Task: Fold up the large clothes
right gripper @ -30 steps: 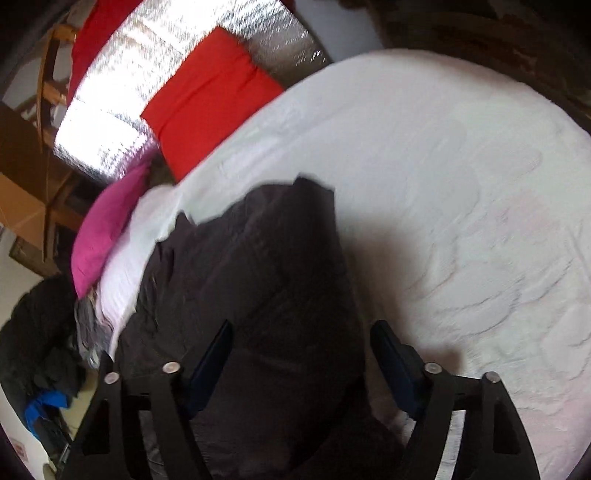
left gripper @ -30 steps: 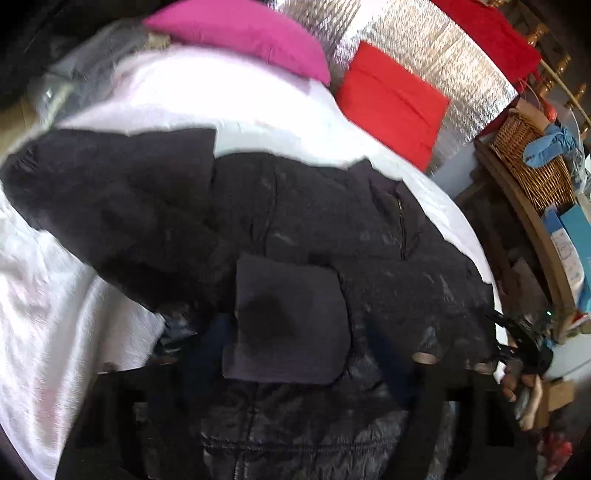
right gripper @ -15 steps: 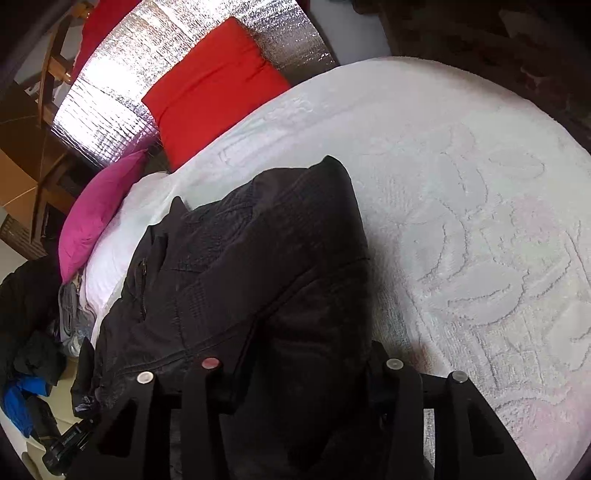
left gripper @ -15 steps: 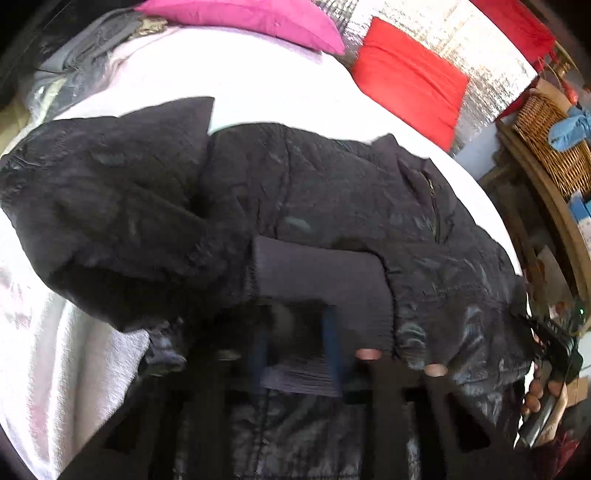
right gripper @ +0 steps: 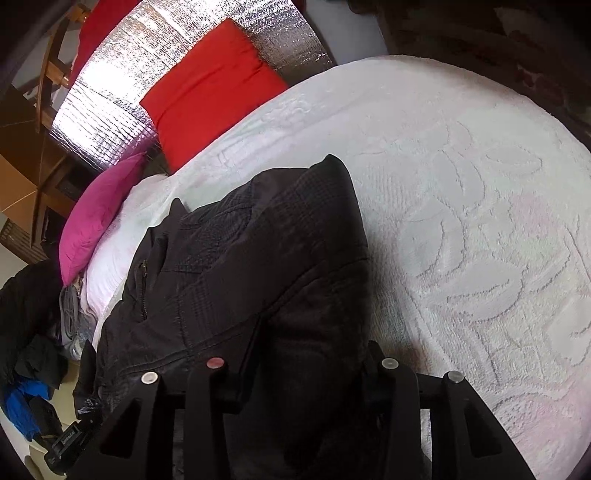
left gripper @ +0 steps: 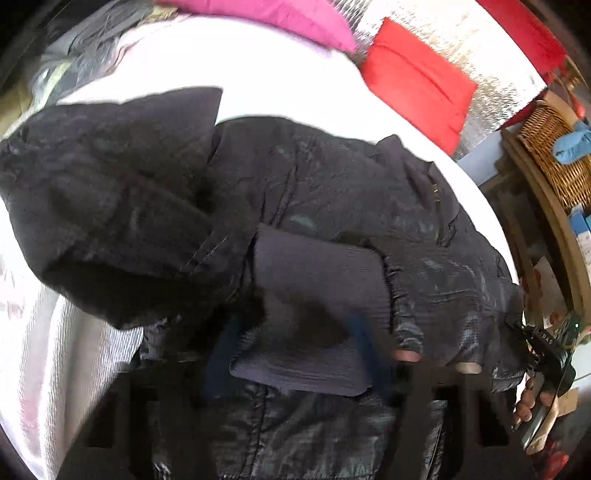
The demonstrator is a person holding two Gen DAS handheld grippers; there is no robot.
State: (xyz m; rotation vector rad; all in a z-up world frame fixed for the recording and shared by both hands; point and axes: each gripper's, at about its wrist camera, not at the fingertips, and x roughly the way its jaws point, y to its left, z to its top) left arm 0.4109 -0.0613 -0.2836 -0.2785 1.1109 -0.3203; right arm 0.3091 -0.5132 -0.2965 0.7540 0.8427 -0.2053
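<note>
A black quilted jacket [left gripper: 332, 199] lies on the white bedspread [left gripper: 258, 74]. Its hood [left gripper: 110, 192] lies at the left. A sleeve with a dark ribbed cuff [left gripper: 317, 288] is folded across the body. My left gripper [left gripper: 295, 354] sits over the cuff with its blue fingers [left gripper: 221, 354] either side of it, open. In the right wrist view the jacket [right gripper: 240, 277] fills the lower middle, and my right gripper [right gripper: 306, 373] has its fingers spread around a thick fold of the hood or shoulder [right gripper: 317, 332], open.
A red cushion [left gripper: 417, 81] and a pink pillow [left gripper: 266, 14] lie at the head of the bed before a silver foil panel [right gripper: 166, 66]. A wicker basket [left gripper: 554, 147] stands on wooden shelves at right. Dark clothes [right gripper: 26, 314] are piled beside the bed.
My left gripper closed on the cuff half a second ago and has opened again. The right gripper narrowed and moved closer over the jacket's fold.
</note>
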